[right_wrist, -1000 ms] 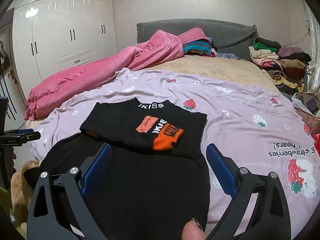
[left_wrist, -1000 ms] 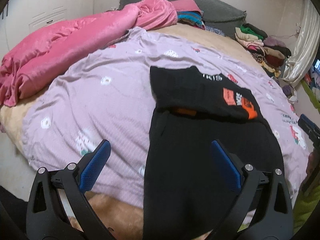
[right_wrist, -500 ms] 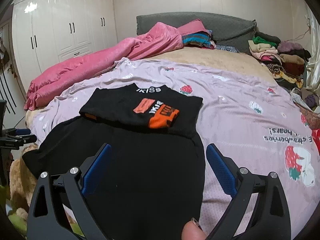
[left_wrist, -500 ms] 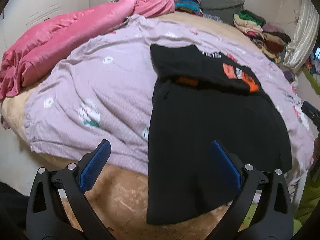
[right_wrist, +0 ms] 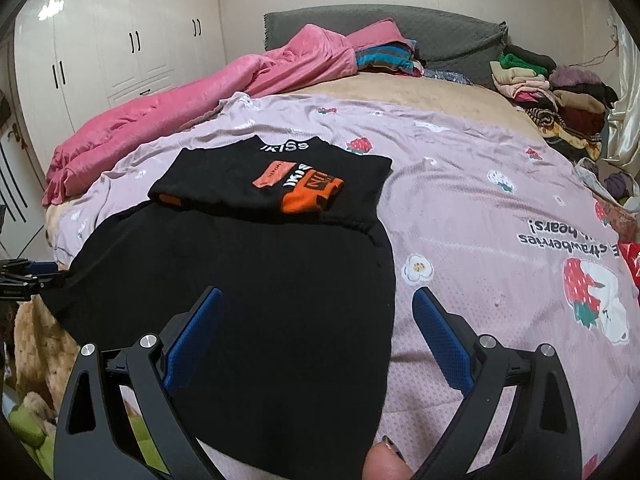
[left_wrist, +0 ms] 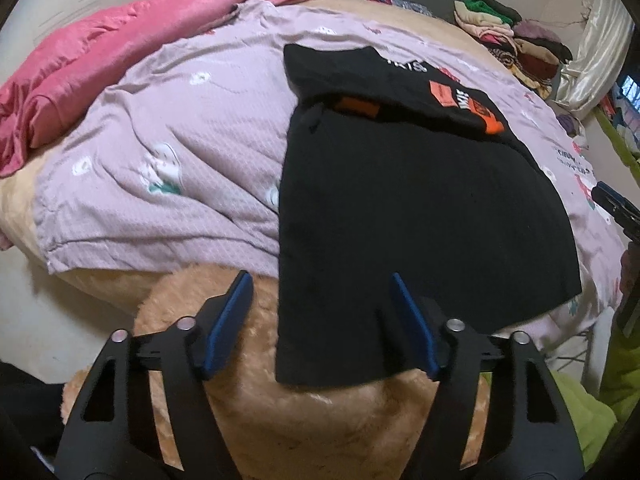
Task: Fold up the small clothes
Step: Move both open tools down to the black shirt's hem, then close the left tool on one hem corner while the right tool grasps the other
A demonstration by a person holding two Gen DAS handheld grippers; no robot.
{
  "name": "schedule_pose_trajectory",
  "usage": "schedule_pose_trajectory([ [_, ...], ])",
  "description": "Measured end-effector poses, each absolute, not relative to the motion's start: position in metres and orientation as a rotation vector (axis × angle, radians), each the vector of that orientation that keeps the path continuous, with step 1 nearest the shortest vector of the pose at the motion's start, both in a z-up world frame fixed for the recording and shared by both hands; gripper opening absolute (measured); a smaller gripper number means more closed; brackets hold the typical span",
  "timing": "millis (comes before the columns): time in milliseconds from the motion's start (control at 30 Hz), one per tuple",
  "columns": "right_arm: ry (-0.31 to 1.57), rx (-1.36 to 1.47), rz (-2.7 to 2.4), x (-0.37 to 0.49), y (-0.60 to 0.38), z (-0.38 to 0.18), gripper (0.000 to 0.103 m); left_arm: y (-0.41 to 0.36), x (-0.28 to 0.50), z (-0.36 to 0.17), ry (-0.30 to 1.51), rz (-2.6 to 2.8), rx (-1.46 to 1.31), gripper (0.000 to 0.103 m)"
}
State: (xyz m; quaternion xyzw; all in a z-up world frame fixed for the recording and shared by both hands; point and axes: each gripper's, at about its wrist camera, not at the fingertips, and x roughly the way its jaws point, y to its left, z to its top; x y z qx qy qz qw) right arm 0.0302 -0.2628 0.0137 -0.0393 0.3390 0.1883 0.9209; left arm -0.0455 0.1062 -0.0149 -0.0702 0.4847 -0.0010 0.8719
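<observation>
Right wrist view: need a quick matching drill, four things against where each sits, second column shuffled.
Things:
1. black shirt
2. pink blanket
3. pile of clothes
4. wardrobe

Places:
A. against the wall, far left
B. bunched along the left side of the bed
C. spread flat on the lilac sheet, top part folded down
D. stacked at the far right of the bed

Pairs: 1-C, 2-B, 3-D, 4-A

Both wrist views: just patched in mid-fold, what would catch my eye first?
A black T-shirt with an orange print, its top folded over, lies on the lilac strawberry sheet, hem hanging over the bed's near edge. The left claw straddles its hem corner, half-closed, and the right claw stands open over the other side.
</observation>
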Motion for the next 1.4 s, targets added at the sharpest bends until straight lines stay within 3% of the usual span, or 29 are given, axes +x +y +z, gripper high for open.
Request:
schedule_pose_trajectory([
  [100,0.704,-0.08,0.384,0.028,-0.266,0.011,0.095,0.104,-0.048,-0.017,1.021,0.001,-0.132,0.055],
  [200,0.725,-0.083,0.39,0.025,-0.27,0.006,0.095,0.102,-0.048,-0.019,1.039,-0.023,-0.149,0.035],
  [467,0.827,-0.087,0.422,0.012,-0.285,-0.018,0.095,0.093,-0.045,-0.023,1.057,-0.026,-0.108,0.023],
  [567,0.873,-0.074,0.425,0.007,-0.292,-0.03,0.094,0.098,-0.042,-0.026,1.063,-0.018,-0.115,0.014],
  [633,0.913,-0.069,0.431,0.003,-0.296,-0.037,0.088,0.101,-0.041,-0.026,1.061,-0.012,-0.127,0.007],
  [800,0.985,-0.069,0.465,-0.007,-0.3,-0.053,0.062,0.105,-0.041,-0.026,1.052,-0.015,-0.154,0.005],
  [933,1.048,-0.057,0.459,-0.007,-0.302,-0.072,0.055,0.105,-0.042,-0.024,1.038,-0.013,-0.161,0.004],
  [1000,1.045,-0.063,0.458,-0.008,-0.302,-0.075,0.032,0.104,-0.044,-0.021,1.027,-0.014,-0.163,0.004],
  [1100,1.018,-0.073,0.482,-0.01,-0.298,-0.07,0.014,0.106,-0.046,-0.016,1.005,-0.021,-0.18,0.004],
  [1267,0.948,-0.049,0.528,-0.011,-0.299,-0.053,0.006,0.111,-0.045,-0.002,0.96,-0.033,-0.219,0.003],
  [1400,0.847,0.044,0.576,-0.011,-0.312,-0.025,0.006,0.117,-0.043,0.012,0.911,-0.032,-0.252,0.003],
])
